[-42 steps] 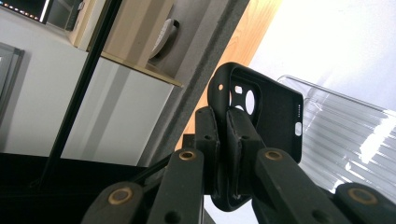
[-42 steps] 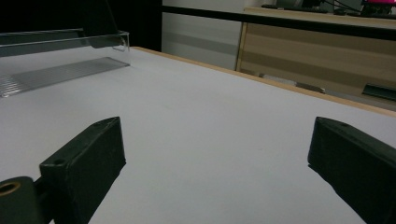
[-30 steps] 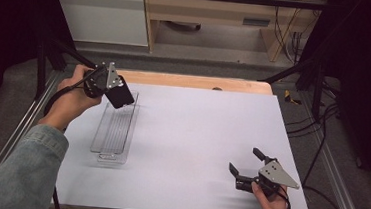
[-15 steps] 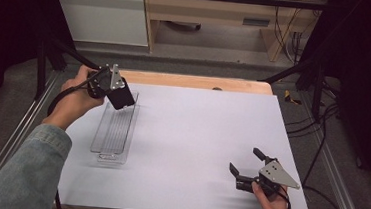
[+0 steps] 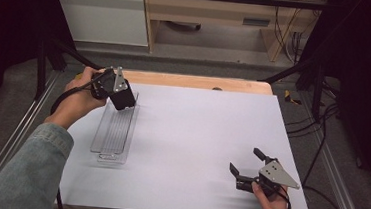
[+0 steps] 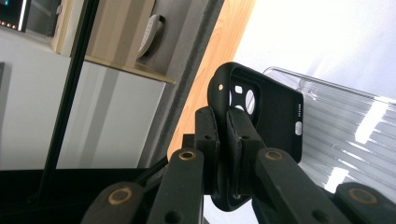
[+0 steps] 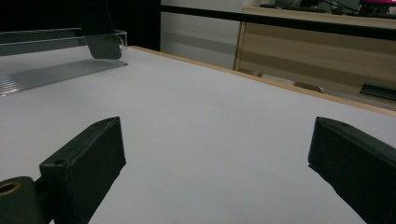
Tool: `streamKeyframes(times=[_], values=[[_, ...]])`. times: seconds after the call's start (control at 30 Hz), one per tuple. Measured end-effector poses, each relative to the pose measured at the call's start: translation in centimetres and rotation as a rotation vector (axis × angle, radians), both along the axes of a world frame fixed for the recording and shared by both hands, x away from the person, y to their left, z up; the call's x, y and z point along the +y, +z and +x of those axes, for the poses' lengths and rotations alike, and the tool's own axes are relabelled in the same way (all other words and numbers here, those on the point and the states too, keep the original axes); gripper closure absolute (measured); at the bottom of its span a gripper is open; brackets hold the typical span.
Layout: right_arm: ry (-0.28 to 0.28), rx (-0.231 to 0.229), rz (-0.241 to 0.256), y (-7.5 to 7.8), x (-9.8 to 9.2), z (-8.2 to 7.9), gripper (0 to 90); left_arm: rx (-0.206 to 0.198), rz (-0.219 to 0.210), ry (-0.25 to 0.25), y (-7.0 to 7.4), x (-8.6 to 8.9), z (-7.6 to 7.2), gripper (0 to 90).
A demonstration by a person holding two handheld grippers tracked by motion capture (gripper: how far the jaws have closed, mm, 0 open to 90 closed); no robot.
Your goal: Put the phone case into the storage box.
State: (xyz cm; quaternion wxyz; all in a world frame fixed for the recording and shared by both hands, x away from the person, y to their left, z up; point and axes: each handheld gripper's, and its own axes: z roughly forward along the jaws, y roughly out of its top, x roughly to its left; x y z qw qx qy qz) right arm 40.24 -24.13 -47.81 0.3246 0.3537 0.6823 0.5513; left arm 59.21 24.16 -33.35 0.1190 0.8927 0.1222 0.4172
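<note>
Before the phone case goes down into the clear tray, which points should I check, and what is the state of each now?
1. Left tongs shut firmly on the phone case: ok.
2. Case above the far end of the clear tray: ok.
3. Tray floor free of other things: ok.
4. Right tongs open and well away from the tray: ok.
5. Case touching the tray: cannot tell.
</note>
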Motion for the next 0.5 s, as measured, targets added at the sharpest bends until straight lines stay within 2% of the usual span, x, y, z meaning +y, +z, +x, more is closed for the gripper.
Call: streamKeyframes(times=[0.5], values=[[-0.015,0.01,-0.005,-0.29,0.16,0.06,4.3,-0.001,-0.007,-0.012,-0.13,0.31,0.02,84.0]])
